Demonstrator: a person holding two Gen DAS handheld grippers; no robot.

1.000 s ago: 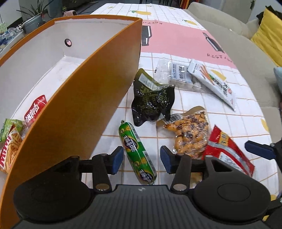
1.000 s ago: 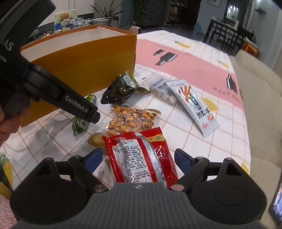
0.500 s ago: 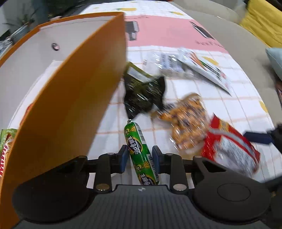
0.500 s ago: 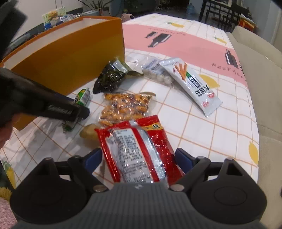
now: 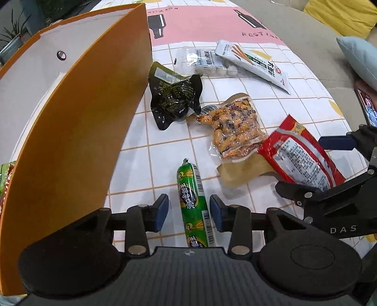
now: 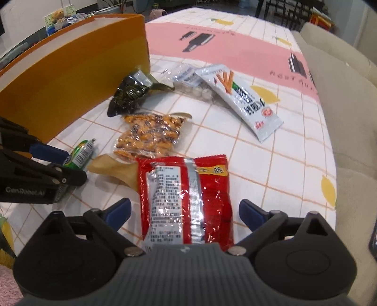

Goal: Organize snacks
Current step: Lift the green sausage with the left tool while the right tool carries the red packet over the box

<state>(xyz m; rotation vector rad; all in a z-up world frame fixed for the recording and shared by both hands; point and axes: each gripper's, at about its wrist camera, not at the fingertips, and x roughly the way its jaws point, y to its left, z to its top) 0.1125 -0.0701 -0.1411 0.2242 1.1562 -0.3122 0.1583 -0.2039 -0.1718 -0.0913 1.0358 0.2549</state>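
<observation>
A green sausage stick [image 5: 193, 202] lies on the checked tablecloth between the blue pads of my left gripper [image 5: 189, 213]. Its jaws are opening, with a gap on each side of the sausage. My right gripper [image 6: 185, 210] straddles a red snack packet [image 6: 186, 200] lying flat, and its jaws are also opening, clear of the packet's edges. The orange box [image 5: 77, 117] stands on the left, with a few snacks [image 5: 4, 179] inside at its near end. A bag of peanuts [image 5: 233, 129], a black-green pouch [image 5: 174, 98], a clear packet of white sweets [image 5: 202, 61] and a white stick-biscuit packet [image 5: 254, 63] lie beyond.
A beige sofa [image 6: 341, 98] runs along the table's right edge, with a yellow cushion [image 5: 341, 16] and a pale blue one [image 5: 360, 58]. A phone screen [image 5: 367, 110] shows at the far right. The pink band of the tablecloth [image 6: 235, 49] lies behind the snacks.
The left jaws closed around the green sausage half a second ago and have since parted again. The right jaws have widened around the red packet. Both views have shifted slightly.
</observation>
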